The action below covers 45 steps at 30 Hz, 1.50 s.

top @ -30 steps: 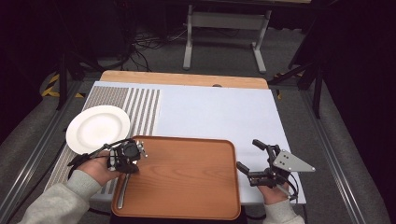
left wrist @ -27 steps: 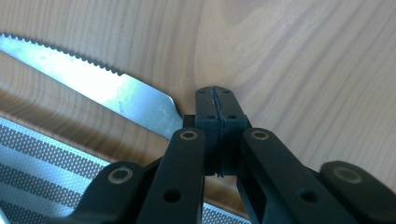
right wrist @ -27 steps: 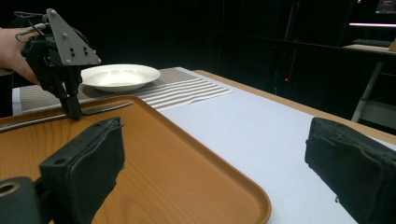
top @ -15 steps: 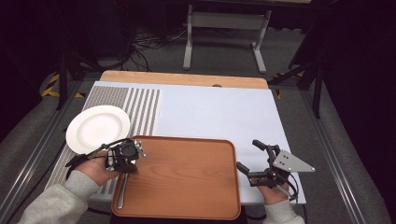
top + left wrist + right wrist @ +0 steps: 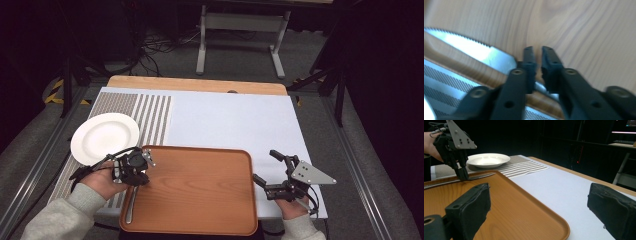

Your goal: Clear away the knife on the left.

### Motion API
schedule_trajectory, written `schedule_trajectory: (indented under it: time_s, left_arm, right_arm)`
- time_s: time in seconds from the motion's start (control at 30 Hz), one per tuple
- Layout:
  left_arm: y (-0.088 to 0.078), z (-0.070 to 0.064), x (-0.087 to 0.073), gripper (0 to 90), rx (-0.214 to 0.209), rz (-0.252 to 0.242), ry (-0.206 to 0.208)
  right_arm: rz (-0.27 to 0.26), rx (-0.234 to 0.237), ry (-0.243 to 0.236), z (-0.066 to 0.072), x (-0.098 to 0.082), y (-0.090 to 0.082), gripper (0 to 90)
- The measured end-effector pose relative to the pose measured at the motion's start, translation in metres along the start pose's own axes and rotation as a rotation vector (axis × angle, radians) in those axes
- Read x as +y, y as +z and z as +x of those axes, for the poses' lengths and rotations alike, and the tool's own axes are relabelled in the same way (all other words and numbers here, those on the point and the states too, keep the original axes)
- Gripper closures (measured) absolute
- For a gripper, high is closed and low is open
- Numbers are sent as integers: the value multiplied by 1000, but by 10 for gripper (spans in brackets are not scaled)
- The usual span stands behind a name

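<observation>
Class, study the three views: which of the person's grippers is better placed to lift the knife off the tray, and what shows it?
Left. The left gripper stands right over the knife on the tray, its jaws just opening, astride the handle. The right gripper rests open beyond the tray's far edge, holding nothing.

My left claw [image 5: 536,53] is matt black plastic w/ brass-looking rivets, over a shiny steel knife [image 5: 477,52] w/ a serrated edge. The tray [image 5: 200,190] looks like smooth wood-grain w/ a satin sheen; the far-left plate [image 5: 104,136] is glossy white. The mat [image 5: 230,120] is matt pale cloth, woven grey stripes at left.
</observation>
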State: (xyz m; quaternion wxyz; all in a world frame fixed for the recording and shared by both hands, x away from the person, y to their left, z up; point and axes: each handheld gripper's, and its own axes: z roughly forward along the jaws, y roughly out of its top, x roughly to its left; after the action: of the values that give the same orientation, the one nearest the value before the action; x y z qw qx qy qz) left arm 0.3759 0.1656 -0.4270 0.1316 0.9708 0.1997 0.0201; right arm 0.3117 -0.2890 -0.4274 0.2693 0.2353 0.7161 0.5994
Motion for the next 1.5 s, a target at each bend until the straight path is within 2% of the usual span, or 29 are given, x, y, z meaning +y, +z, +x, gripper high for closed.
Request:
schedule_trajectory:
  time_s: [0.03, 0.23, 0.4, 0.47, 0.5, 0.67, 0.77, 0.9, 1.03, 1.07, 1.17, 1.2, 1.27, 1.3, 1.33, 1.4, 1.47, 1.5]
  left_arm:
    - [-4, -1, 0, 672, 6, -35, -4]
    - [-20, -5, 1, 303, 24, -169, -6]
    - [-33, -8, -5, 100, 56, -290, -21]
    - [-37, -8, -9, 54, 64, -326, -24]
    - [-40, -9, -12, 40, 76, -352, -31]
    - [-50, -10, -26, 4, 83, -498, -57]
    - [-51, -10, -36, 4, 104, -565, -68]
    - [-50, -10, -50, 8, 106, -670, -74]
    - [-45, -8, -64, 4, 117, -775, -81]
    - [-42, -8, -67, 4, 115, -797, -95]
    - [-36, -7, -75, 4, 134, -836, -120]
    - [-34, -7, -79, 4, 140, -864, -125]
    - [-29, -6, -87, 4, 147, -954, -126]
    - [-29, -6, -87, 5, 147, -954, -126]
    - [-26, -6, -92, 6, 137, -1005, -132]
    - [-22, -5, -97, 7, 121, -1032, -138]
    - [-18, -6, -104, 7, 141, -1065, -149]
    - [-16, -6, -106, 7, 138, -1083, -161]
  right_arm:
    - [0, 2, 0, 0, 0, 0, 54]
    - [1, 8, -3, 0, 0, 3, 54]
    - [-1, 11, -1, 0, 1, 5, 54]
    - [3, 13, 0, 0, 1, 7, 54]
    - [1, 16, 1, 0, 1, 8, 54]
    - [8, 21, 0, 0, 0, 10, 54]
    - [6, 20, 7, 0, 0, 9, 54]
    - [9, 19, 4, -1, 0, 9, 54]
    - [13, 18, 7, -1, -1, 9, 54]
    - [14, 17, 7, 0, -2, 8, 54]
    - [13, 19, 7, -1, -2, 8, 54]
    - [13, 18, 9, -1, -3, 8, 54]
    - [16, 15, 10, -1, -3, 8, 54]
    - [17, 15, 13, -1, -4, 7, 54]
    - [19, 15, 14, -2, -4, 7, 54]
    - [22, 11, 15, -2, -5, 7, 54]
    - [28, 10, 14, -3, -7, 8, 54]
    - [36, 7, 14, -2, -8, 8, 54]
